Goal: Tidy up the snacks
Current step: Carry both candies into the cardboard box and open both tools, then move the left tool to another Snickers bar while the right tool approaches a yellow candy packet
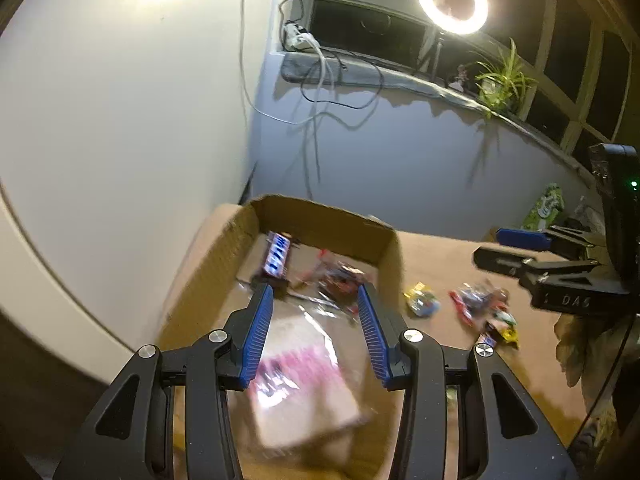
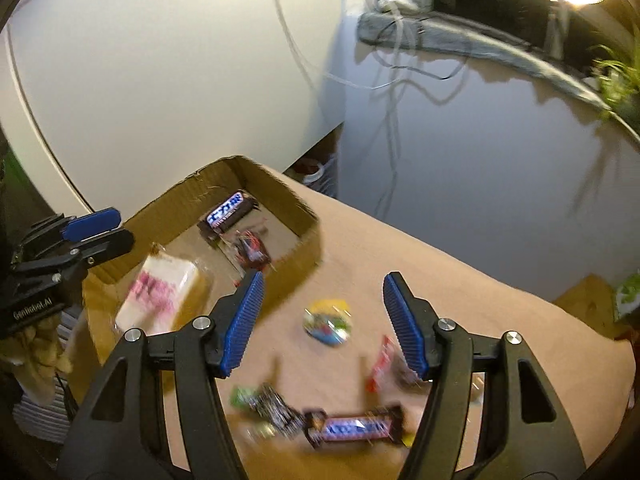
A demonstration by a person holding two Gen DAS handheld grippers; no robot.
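Note:
An open cardboard box (image 1: 320, 216) (image 2: 296, 208) sits on a tan table. Inside lie a dark candy bar with blue and white lettering (image 1: 278, 258) (image 2: 228, 214), a red wrapped snack (image 1: 340, 280) (image 2: 252, 250) and a clear-wrapped pale cake with pink print (image 1: 304, 384) (image 2: 160, 292). My left gripper (image 1: 316, 300) is open and empty above the box, over the cake. My right gripper (image 2: 324, 284) is open and empty above loose snacks on the table: a round yellow and blue one (image 2: 328, 320), a red packet (image 2: 380, 364), a dark bar (image 2: 352, 428) and a green and black wrapper (image 2: 264, 404).
The loose snacks lie right of the box in the left wrist view (image 1: 480, 308), below the right gripper (image 1: 520, 248). The left gripper (image 2: 88, 228) shows at the box's left. A ring light (image 1: 452, 0), cables and a plant (image 1: 504, 76) stand on the window ledge behind. A green bag (image 1: 546, 204) lies far right.

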